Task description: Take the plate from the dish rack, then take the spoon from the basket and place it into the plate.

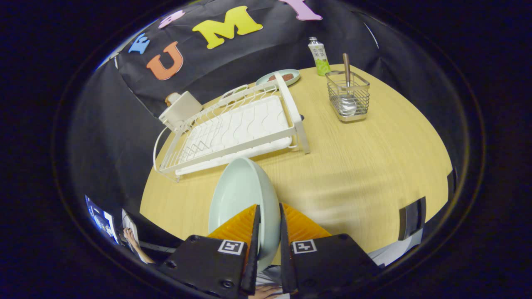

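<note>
Two fingers of our gripper [269,216] stand close together with the rim of the pale green plate [241,195] pinched between them, both pressing on it, so we hold the plate edge-on. It stands nearly upright in our grip, its hollow face turned toward the left, and its far rim rises ahead of the fingertips toward the near edge of the dish rack [237,128]. The plate sits above the wooden table [365,174], out of the rack; we cannot tell whether its lower edge touches the tabletop.

Our gripper looks down and forward across the table from the near side, tilted so that the tabletop slopes away ahead of us. Below the fingers we glimpse part of a hand [266,292] at the gripper's base, and off to the left a second hand and forearm [135,245] lie beside some papers.

Beyond the plate, the white dish rack lies at an angle on the table, its wire slots bare. A white cutlery holder [181,109] hangs at its far left corner. Behind the rack rests a small green dish [277,77] with something brown on it, and another small dish [235,92] just beside that.

To the right of the rack, well apart from our fingers, stands the wire basket [348,97]. The spoon [347,89] stands upright in it, bowl down and handle rising above the rim. Just behind the basket stands a small bottle [319,56] with a green label.
</note>
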`<state>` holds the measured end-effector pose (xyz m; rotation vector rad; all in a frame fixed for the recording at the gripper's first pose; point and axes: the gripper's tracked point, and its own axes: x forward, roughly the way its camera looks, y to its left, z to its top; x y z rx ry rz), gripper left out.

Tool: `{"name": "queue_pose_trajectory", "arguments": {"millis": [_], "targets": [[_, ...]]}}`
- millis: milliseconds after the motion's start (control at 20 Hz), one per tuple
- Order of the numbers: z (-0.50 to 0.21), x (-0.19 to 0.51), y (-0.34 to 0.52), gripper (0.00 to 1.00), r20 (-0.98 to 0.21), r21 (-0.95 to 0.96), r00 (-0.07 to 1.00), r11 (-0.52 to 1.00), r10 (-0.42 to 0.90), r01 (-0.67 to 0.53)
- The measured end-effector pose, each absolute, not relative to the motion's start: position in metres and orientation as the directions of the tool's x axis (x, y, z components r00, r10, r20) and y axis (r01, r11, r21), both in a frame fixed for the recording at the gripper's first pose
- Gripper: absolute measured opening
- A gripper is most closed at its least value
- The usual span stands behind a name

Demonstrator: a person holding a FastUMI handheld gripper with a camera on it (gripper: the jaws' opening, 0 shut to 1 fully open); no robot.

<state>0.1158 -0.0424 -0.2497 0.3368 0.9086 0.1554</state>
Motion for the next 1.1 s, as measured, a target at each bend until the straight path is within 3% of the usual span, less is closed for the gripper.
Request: {"name": "queue_pose_trajectory", "arguments": {"millis": [200,350,650,750,1100], "targets": [[-0.265,0.118,-0.050,0.38,-0.747,0.338,0.613,0.941,0.258,0.016],[-0.260,0.136,-0.070,0.39,-0.691,0.298,0.704,0.952,0.162,0.074],[-0.236,0.149,-0.115,0.90,-0.582,0.177,0.813,0.974,-0.011,0.141],[-0.232,0.156,-0.129,0.95,-0.560,0.158,0.827,0.975,-0.045,0.160],[-0.204,0.198,-0.184,0.96,-0.452,0.090,0.885,0.982,-0.107,0.165]]}}
